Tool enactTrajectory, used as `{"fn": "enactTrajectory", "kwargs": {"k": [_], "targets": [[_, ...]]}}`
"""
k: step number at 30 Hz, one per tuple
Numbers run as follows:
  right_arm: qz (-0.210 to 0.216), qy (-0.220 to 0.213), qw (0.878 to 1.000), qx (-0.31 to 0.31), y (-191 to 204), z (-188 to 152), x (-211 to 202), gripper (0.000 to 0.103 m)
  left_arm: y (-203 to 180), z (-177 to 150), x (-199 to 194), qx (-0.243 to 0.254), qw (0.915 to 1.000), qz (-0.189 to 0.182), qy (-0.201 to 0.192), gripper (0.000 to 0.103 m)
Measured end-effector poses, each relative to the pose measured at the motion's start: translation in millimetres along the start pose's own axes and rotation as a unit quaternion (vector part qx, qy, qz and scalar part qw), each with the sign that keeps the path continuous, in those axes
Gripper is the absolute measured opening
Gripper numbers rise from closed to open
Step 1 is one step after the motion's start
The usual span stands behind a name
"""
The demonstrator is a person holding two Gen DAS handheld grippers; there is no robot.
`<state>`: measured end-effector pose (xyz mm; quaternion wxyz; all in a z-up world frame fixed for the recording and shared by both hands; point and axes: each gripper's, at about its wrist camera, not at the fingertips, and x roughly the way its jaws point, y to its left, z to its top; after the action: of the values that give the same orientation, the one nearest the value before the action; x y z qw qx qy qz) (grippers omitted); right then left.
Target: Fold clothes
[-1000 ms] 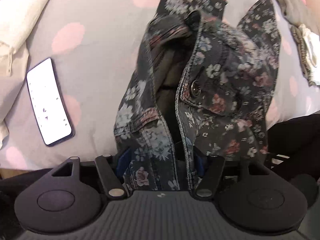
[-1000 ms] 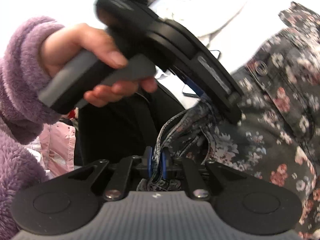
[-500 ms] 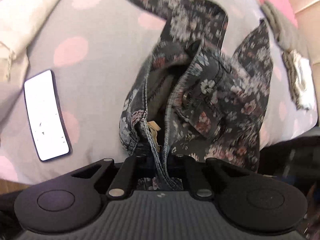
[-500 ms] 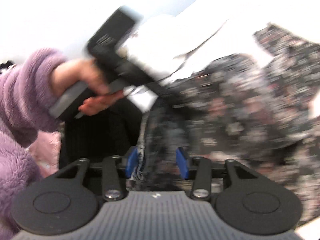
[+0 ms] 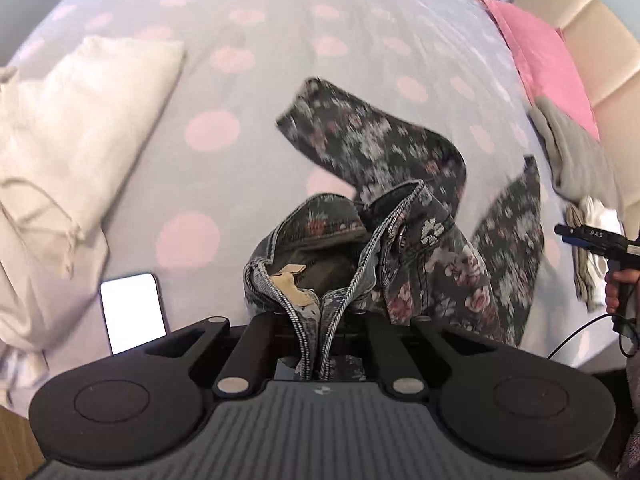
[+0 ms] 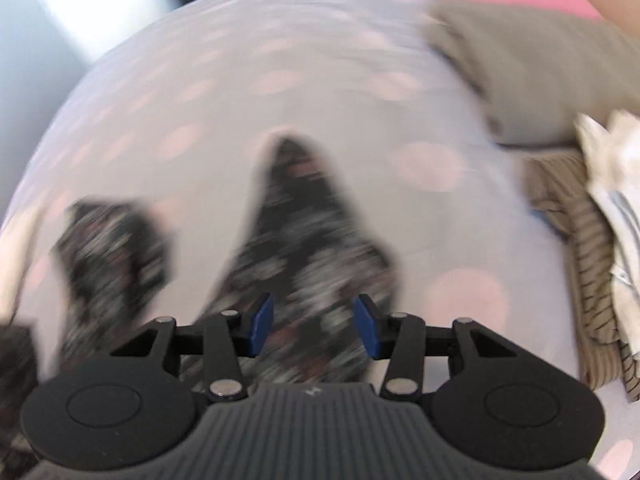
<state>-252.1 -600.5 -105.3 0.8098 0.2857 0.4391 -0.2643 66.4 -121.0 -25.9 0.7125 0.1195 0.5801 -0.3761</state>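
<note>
Dark floral jeans hang from my left gripper, which is shut on the waistband by the open fly; the legs trail out over the polka-dot bed. In the blurred right wrist view the floral jeans lie below and ahead of my right gripper, whose blue pads stand wide apart. Whether cloth lies between the pads or under them is unclear from the blur. My right gripper also shows at the right edge of the left wrist view, held in a hand.
A white phone with a lit screen lies on the bed sheet near left. Cream fabric is heaped at left. A pink pillow, grey garment and striped clothes sit at right.
My right gripper opened, let go of the jeans and swung away to face the bed. My left gripper shut on the waistband and lifted higher, so more of the bed shows.
</note>
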Motion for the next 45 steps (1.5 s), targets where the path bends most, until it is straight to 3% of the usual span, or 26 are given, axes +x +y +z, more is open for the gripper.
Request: {"fn": "enactTrajectory", "kwargs": {"k": [7,11,13,14,16,22,28,34,40,45], "targets": [[-0.026,0.012,0.996,0.083,-47.3,21.3,65.2,0.043,1.9,22.7,5.9,-0.008,0.9998,0.013,-0.01,0.004],[0.001,0.009,0.993,0.115,-58.7,26.0,74.8,0.042,2.9,35.7,9.2,-0.012,0.9996,0.021,-0.016,0.004],[0.034,0.016,0.993,0.114,-53.0,25.2,78.2,0.033,3.5,42.2,10.9,-0.014,0.9994,0.025,-0.019,0.004],[0.051,0.019,0.992,0.113,-50.0,24.7,79.8,0.013,3.7,45.4,11.0,-0.016,0.9993,0.026,-0.022,0.004],[0.059,0.021,0.991,0.119,-44.8,25.2,76.0,0.011,4.0,51.8,7.5,-0.02,0.9988,0.025,-0.036,0.004],[0.013,-0.08,0.988,0.129,-51.4,43.1,5.2,0.006,12.8,81.8,-25.4,-0.025,0.9931,0.047,-0.104,0.004],[-0.087,-0.191,0.964,0.165,-100.2,45.8,-97.8,0.005,45.3,107.3,-51.2,-0.059,0.983,0.079,-0.154,0.004],[-0.128,-0.218,0.948,0.193,-137.6,18.4,-140.5,0.005,82.2,119.8,2.5,-0.101,0.9847,0.08,-0.117,0.003],[-0.166,-0.163,0.956,0.181,-149.3,-7.0,-100.0,0.005,92.6,99.4,58.4,-0.086,0.9905,0.09,-0.058,0.005],[-0.173,-0.144,0.959,0.172,-153.5,-18.6,-76.5,0.007,98.3,80.0,56.2,-0.057,0.994,0.079,-0.05,0.014]]}}
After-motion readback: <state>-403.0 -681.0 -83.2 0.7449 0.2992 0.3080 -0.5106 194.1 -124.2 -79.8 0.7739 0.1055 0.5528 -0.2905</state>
